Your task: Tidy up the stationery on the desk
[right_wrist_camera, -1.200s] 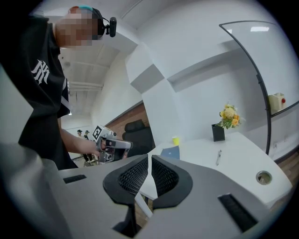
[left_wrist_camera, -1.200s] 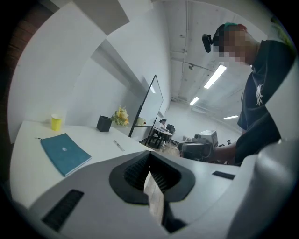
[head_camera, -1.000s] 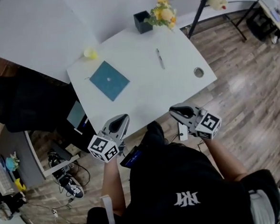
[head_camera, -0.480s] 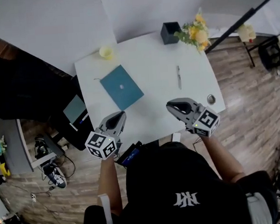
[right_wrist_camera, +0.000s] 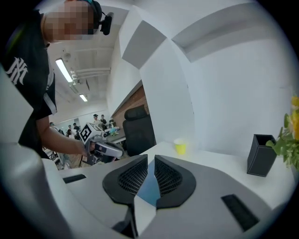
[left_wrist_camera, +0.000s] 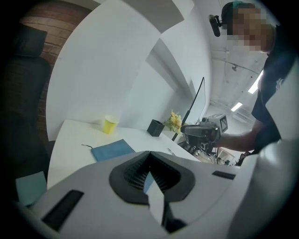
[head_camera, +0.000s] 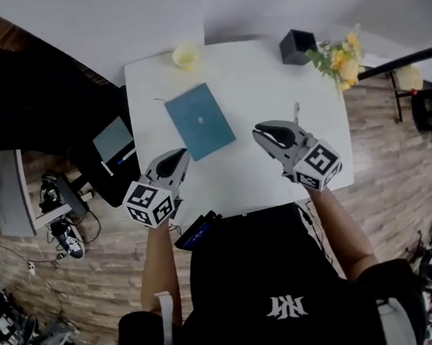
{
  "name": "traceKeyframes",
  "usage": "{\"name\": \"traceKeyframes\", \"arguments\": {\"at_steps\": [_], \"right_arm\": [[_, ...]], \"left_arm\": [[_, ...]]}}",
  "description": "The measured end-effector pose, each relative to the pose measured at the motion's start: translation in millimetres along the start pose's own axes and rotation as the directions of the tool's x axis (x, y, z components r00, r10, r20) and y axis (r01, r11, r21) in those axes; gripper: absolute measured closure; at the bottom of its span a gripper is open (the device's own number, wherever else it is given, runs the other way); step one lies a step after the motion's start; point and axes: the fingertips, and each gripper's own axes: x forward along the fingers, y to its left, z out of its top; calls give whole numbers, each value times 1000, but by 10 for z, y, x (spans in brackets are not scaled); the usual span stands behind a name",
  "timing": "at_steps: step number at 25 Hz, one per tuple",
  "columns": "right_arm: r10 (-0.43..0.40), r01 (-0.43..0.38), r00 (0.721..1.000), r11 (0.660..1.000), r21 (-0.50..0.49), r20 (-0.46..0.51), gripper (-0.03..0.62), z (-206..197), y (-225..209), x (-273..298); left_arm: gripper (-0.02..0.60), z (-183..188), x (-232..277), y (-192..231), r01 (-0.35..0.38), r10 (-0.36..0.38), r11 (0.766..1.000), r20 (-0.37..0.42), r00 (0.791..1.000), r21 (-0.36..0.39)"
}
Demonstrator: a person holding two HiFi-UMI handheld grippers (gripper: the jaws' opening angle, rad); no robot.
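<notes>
Note left hand-held gripper (head_camera: pixel 181 156) and right hand-held gripper (head_camera: pixel 262 131): both clenched, empty, over worktop (head_camera: pixel 254 84) lower edge. Locate pen (head_camera: pixel 297 110) at centre right, notebook (head_camera: pixel 200 121) at centre, pen holder (head_camera: pixel 294 46) upper right. Open right jaws before descending; align across pen; steer clear of flowers (head_camera: pixel 338 56).

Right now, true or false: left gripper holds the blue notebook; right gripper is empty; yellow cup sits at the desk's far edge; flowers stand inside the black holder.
1. The left gripper holds the blue notebook. False: the left gripper is shut on nothing, and the blue notebook lies flat on the desk just ahead of it.
2. The right gripper is empty. True: the right gripper has its jaws together with nothing between them.
3. The yellow cup sits at the desk's far edge. True: the yellow cup stands there, by the wall.
4. The flowers stand inside the black holder. False: the flowers stand beside the black holder.
</notes>
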Motion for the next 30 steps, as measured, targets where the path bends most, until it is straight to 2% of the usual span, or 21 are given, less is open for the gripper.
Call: {"name": "traceKeyframes", "arguments": {"at_steps": [4, 8, 11, 14, 17, 20, 24, 30], "right_arm": [[34, -34, 999, 999, -2, -23, 543, 18, -165, 302], [101, -100, 993, 995, 13, -68, 543, -100, -244, 649], [128, -124, 986, 991, 43, -103, 543, -219, -301, 867], [114, -105, 984, 992, 73, -139, 543, -355, -413, 1046], [106, -86, 976, 990, 113, -189, 538, -518, -534, 1238], [99, -60, 964, 985, 159, -248, 465, -682, -634, 1385], [69, -6, 947, 980, 197, -315, 465, -835, -752, 1502], [37, 40, 937, 976, 212, -346, 451, -948, -844, 1606]], "left_arm": [[577, 12, 141, 279, -58, 58, 998, -7, 998, -7], [577, -43, 263, 515, -107, 107, 994, -41, 993, -3], [575, -106, 316, 703, -161, 157, 985, -65, 986, -64], [551, -213, 396, 855, -207, 195, 967, -95, 976, -149], [524, -351, 520, 964, -225, 200, 958, -147, 969, -178], [505, -441, 597, 1070, -253, 218, 947, -187, 958, -196], [475, -482, 645, 1200, -298, 252, 934, -228, 941, -197], [433, -469, 729, 1271, -316, 265, 934, -268, 926, -169]]}}
